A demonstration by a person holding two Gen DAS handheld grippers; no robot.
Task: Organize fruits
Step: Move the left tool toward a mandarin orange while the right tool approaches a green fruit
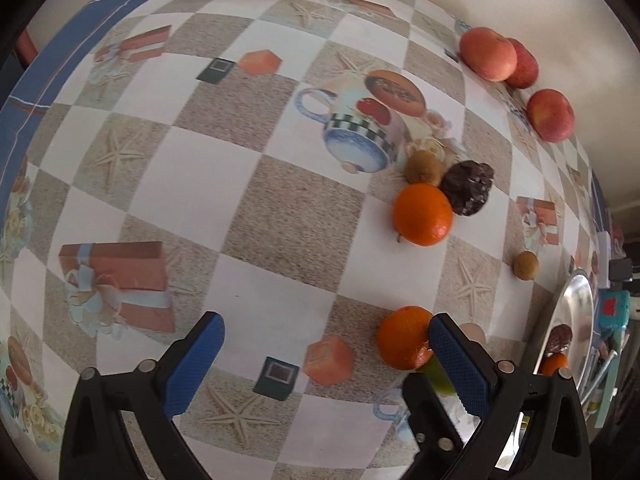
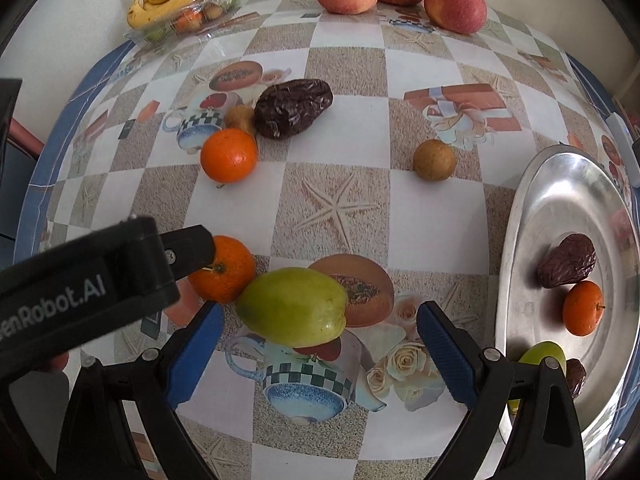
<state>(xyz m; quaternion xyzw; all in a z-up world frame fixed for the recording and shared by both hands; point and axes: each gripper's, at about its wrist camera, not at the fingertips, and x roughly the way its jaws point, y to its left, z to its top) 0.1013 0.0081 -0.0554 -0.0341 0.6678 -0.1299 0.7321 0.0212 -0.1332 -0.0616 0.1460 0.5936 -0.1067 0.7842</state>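
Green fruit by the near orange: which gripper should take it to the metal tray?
Right. The right gripper is open with the green fruit centred just ahead of its jaws, and the metal tray is on its side. The left gripper is open, its finger against the near orange.

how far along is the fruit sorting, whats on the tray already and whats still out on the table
Done: the metal tray holds a date, a small orange and a green fruit.

In hand: nothing gripped. The right gripper is open around the green guava; the left gripper is open beside an orange.

Left: another orange, a large date, brown fruits, three apples.
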